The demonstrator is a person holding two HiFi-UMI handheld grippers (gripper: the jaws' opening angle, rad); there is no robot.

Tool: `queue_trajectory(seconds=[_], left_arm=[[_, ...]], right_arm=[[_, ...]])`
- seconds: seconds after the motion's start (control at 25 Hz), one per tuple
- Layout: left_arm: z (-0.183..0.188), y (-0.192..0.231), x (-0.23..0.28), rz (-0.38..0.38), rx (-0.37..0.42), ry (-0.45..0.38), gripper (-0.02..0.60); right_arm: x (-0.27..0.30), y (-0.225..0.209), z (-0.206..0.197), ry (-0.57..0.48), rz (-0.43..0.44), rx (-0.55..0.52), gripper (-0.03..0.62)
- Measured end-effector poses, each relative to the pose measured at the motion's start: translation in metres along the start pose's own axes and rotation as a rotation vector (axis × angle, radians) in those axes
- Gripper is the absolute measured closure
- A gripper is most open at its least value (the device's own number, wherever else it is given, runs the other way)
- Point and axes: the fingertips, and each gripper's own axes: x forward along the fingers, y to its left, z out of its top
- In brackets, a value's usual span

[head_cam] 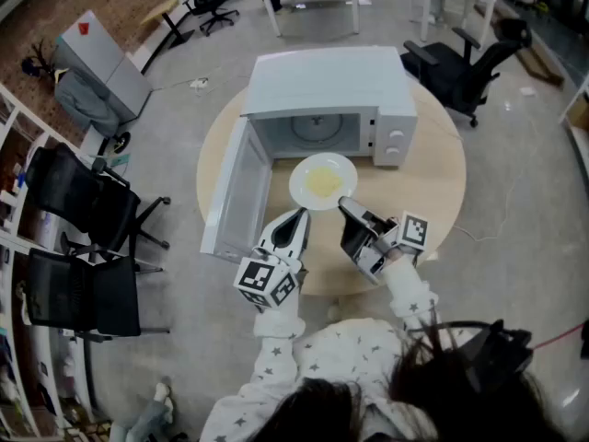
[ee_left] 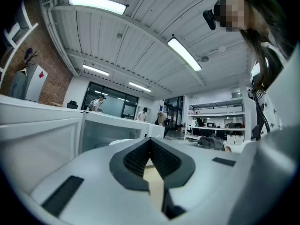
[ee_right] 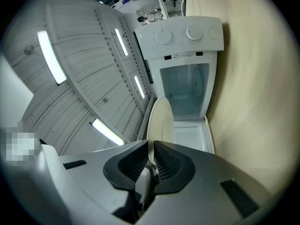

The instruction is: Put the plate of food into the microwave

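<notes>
Plate (head_cam: 322, 180) with the yellow food (head_cam: 322, 183) on it: just outside the mouth of the microwave (head_cam: 324, 86), on the near side, not yet inside. The door (head_cam: 235, 191) is swung wide to my left and the cavity is empty, with the turntable showing.

Step, as I judge it: carrying the plate in. From the head view I can't tell whether the plate is lifted clear of the desk (head_cam: 433, 191) or resting on it.

Right gripper (head_cam: 348, 208): its fingers (ee_right: 166, 165) are clamped on the plate's near rim with almost no gap between them. In the right gripper view the rim runs edge-on between the pads and the plate (ee_right: 159, 121) stretches away toward the open cavity (ee_right: 185, 90).

Left gripper (head_cam: 296, 217): just beside the plate's near-left edge, over the desk. Its fingers (ee_left: 133, 158) are brought together at the tips with nothing between them; only bare desk shows below.

Next move calls for:
- a level push forward so the food doesn't slide
- keeping the far rim above the cavity sill
- setting the plate down on the turntable before easing the grip
- keeping the left gripper out of the door's swing
</notes>
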Motion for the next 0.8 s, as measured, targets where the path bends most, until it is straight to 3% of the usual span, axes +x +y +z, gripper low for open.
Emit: queue_trajectory(seconds=[0.8], left_arm=[[-0.018,0.074,0.092,0.020,-0.050,0.060,0.584]], right_arm=[[0.066,-0.060,0.093,-0.008,-0.068,0.027,0.568]])
